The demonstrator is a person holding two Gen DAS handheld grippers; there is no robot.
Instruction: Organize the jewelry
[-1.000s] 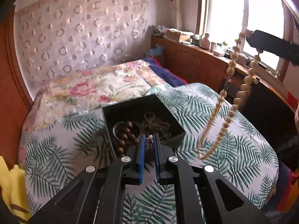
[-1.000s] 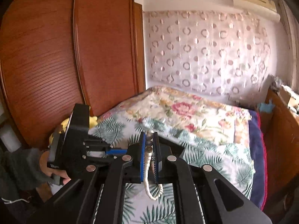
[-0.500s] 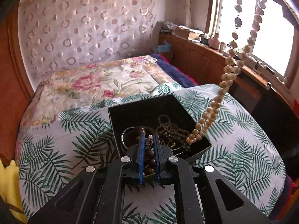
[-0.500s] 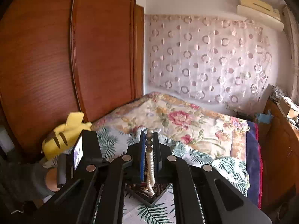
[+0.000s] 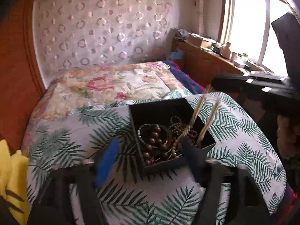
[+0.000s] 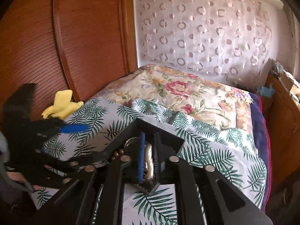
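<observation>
My left gripper point(image 5: 150, 157) stands wide, its jaws having just been opening, with nothing between the blurred blue pad and the dark one; the near corner of the black jewelry box point(image 5: 159, 110) sits just ahead of the fingertips. My right gripper point(image 6: 149, 155) has a narrow gap, jaws just opening a little, and the cream bead necklace point(image 6: 148, 161) hangs between the pads (whether they still press on it I cannot tell). From the left view that necklace streaks down into the box's right side, beside the dark wooden bead bracelet point(image 5: 155, 140) and a ring-shaped bangle point(image 5: 139, 133). The box rests on a palm-leaf bedspread point(image 5: 90, 129); beyond lies a floral quilt point(image 5: 112, 84), then a circle-patterned curtain point(image 5: 101, 28).
</observation>
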